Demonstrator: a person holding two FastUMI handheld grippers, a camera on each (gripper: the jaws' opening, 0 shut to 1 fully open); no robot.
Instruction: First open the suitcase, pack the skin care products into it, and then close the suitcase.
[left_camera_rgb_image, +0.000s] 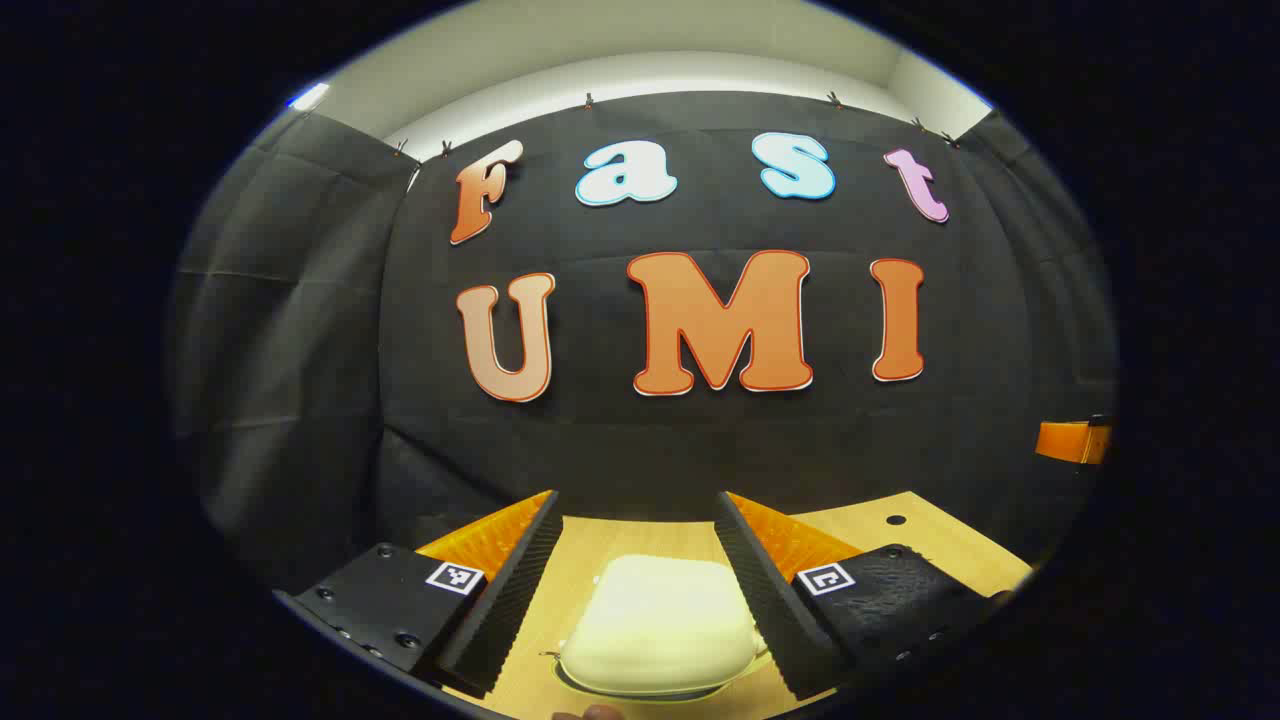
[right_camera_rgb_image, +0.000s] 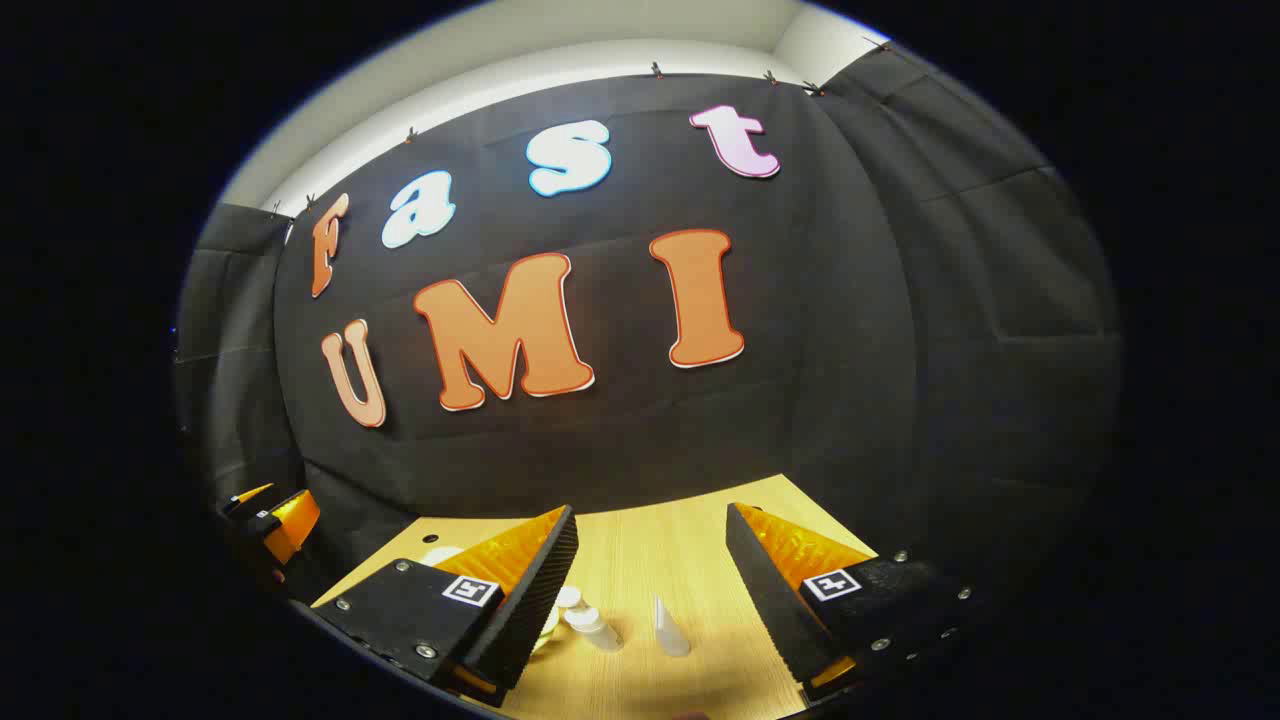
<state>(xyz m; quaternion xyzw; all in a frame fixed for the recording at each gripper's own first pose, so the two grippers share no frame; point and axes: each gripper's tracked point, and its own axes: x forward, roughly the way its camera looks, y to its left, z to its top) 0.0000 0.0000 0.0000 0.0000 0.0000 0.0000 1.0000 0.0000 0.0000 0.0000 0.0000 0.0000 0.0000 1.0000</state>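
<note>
One pale suitcase (left_camera_rgb_image: 657, 632) lies closed on the table (left_camera_rgb_image: 930, 540), between your left gripper's (left_camera_rgb_image: 640, 500) parted fingers, untouched by either. Near the table's middle, a few small white bottles (right_camera_rgb_image: 590, 625) and a tube (right_camera_rgb_image: 668, 625) stand ahead of your right gripper (right_camera_rgb_image: 650, 515), its jaws apart and empty.

The table (right_camera_rgb_image: 680, 560) is pale matt wood grain. The cream suitcase (left_camera_rgb_image: 655, 630) between the left hand-held gripper's (left_camera_rgb_image: 635, 545) fingers looks smooth, faintly glossy plastic.
</note>
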